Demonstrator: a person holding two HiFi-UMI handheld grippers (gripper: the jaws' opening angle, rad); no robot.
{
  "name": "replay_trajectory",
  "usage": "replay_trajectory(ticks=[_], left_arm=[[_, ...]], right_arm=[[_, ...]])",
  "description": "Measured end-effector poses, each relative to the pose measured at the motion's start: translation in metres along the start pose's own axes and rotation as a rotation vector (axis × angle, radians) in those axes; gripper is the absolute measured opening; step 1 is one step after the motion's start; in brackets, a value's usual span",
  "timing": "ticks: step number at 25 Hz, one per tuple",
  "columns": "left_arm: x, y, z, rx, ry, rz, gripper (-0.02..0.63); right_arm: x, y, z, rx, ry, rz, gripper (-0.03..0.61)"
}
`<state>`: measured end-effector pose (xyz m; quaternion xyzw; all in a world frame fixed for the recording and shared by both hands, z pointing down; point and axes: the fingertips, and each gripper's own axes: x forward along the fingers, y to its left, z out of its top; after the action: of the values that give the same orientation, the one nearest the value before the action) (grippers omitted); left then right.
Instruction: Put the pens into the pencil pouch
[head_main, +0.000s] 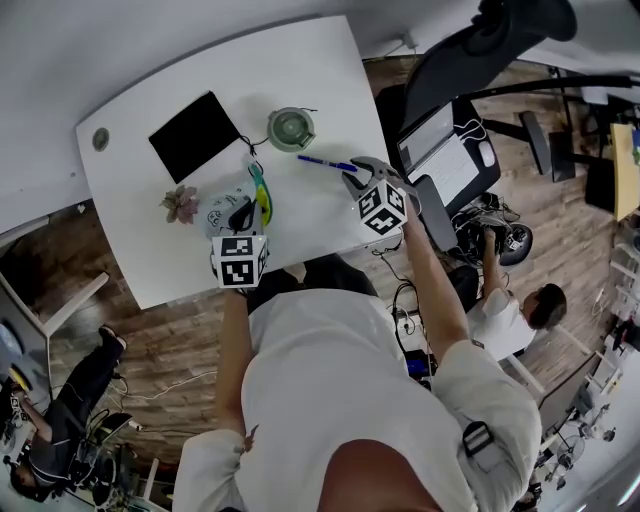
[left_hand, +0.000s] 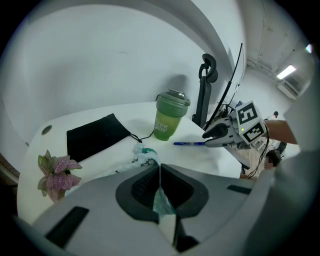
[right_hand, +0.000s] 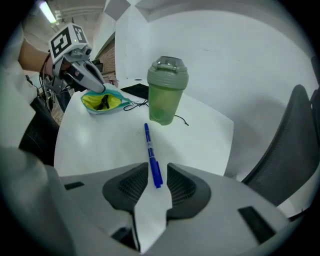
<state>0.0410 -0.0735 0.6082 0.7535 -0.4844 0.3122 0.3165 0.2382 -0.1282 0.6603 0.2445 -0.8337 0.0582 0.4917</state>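
Note:
A blue pen (head_main: 325, 161) lies flat on the white table (head_main: 320, 80), just right of the green cup. My right gripper (head_main: 352, 172) is lowered over its near end. In the right gripper view the pen (right_hand: 151, 155) runs between the two jaws with a gap on each side, so this gripper (right_hand: 157, 177) is open. The pencil pouch (head_main: 235, 210), white outside and yellow-green inside, gapes open with something dark in it (right_hand: 102, 102). My left gripper (left_hand: 160, 172) is shut on the pouch's teal-edged rim (left_hand: 142, 150), holding it up.
A green lidded cup (head_main: 291, 128) stands at the back, a flat black cloth (head_main: 195, 136) to its left. A small pink plant (head_main: 181, 204) sits beside the pouch. Right of the table are a black office chair (head_main: 450, 90) and a seated person (head_main: 520, 310).

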Motion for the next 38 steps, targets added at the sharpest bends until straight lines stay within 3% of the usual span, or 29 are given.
replay_trajectory(ticks=[8, 11, 14, 25, 38], left_arm=[[0.001, -0.004, 0.001, -0.006, 0.002, -0.001, 0.005], [-0.001, -0.005, 0.002, -0.008, -0.005, -0.003, 0.005], [-0.002, -0.005, 0.002, -0.01, -0.007, -0.005, 0.005], [-0.01, -0.002, 0.004, -0.009, -0.034, -0.013, 0.005], [-0.024, 0.002, 0.006, -0.026, -0.08, -0.026, 0.005]], right_arm=[[0.01, 0.003, -0.014, 0.034, 0.013, 0.089, 0.115], [0.009, 0.007, -0.014, 0.052, 0.006, 0.129, 0.064], [0.009, 0.007, -0.014, 0.06, 0.012, 0.141, 0.061], [-0.007, 0.026, 0.008, -0.039, 0.001, 0.16, 0.06], [-0.044, 0.071, 0.055, -0.245, -0.041, 0.21, 0.06]])
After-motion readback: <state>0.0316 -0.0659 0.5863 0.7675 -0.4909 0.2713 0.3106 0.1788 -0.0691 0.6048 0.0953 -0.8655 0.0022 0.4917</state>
